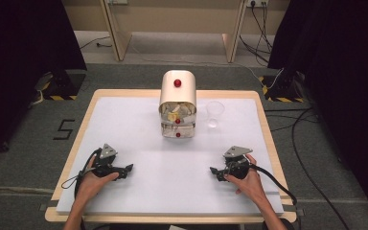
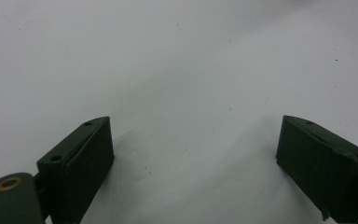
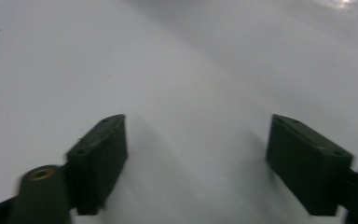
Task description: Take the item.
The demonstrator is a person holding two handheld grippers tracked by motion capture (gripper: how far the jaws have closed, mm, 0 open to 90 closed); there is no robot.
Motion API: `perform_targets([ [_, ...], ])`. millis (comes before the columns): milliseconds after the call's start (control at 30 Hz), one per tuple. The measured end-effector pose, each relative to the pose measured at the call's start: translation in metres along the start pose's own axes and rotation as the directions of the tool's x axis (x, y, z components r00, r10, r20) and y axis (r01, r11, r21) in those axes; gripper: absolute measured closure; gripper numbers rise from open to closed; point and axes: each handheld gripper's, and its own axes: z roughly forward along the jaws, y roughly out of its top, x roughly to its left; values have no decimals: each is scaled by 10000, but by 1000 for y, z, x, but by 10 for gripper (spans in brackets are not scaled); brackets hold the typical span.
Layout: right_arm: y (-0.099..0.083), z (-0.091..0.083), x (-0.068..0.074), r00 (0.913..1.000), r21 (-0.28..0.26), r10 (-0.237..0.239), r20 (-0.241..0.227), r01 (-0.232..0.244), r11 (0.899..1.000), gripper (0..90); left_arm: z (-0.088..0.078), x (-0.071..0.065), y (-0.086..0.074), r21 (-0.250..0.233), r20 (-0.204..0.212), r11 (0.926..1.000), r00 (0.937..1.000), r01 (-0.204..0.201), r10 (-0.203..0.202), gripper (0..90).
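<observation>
A cream, round-topped dispenser [image 1: 178, 103] with red knobs stands at the back middle of the white table [image 1: 139, 124], with pale pieces visible through its clear front. A clear plastic cup [image 1: 214, 114] stands just to its right. My left gripper [image 1: 128, 169] rests low on the table at the front left, held by a hand, jaws pointing inward. My right gripper [image 1: 214, 172] rests at the front right, jaws pointing inward too. In the left gripper view the left gripper [image 2: 195, 154] stands open over bare table. In the right gripper view the right gripper [image 3: 196, 158] is likewise open with nothing between its jaws.
A blurred bit of the clear cup [image 3: 340, 3] shows at the top of the right gripper view. Cables [image 1: 273, 175] trail from both grippers over the table's front edge. Dark curtains and a wooden frame [image 1: 172, 24] stand beyond the table.
</observation>
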Motion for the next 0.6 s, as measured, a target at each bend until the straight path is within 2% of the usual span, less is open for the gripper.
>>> perform_targets([
  [33,1,-1,1,9999,-115,117,26,-116,9999,158,0,0,0,-1,0,10000,10000,3,-3,97],
  [100,1,-2,0,9998,-227,161,86,-159,9996,153,0,0,0,-1,2,10000,10000,3,-3,97],
  [133,3,-5,-1,9998,-566,165,67,-161,9983,196,0,0,0,5,0,10000,10000,1,-1,97],
  [167,4,-6,0,9997,-644,214,70,-209,9977,183,0,0,0,6,1,10000,10000,4,-4,97],
  [233,9,-8,2,9995,-851,-76,299,102,9963,167,0,0,0,12,-15,10000,10000,-8,8,97],
  [267,9,-8,2,9995,-851,-76,299,102,9963,167,0,0,0,12,-15,10000,10000,-8,8,97],
  [300,14,-9,7,9990,-1173,-340,289,371,9924,187,0,0,0,10,-8,10000,10000,-3,3,97],
  [467,30,-7,16,9956,-1582,-879,319,918,9831,205,0,0,0,8,-8,10000,10000,-1,1,97],
  [600,40,-7,19,9957,-1804,-882,287,919,9793,210,0,0,0,9,-13,10000,10000,-13,13,97],
])
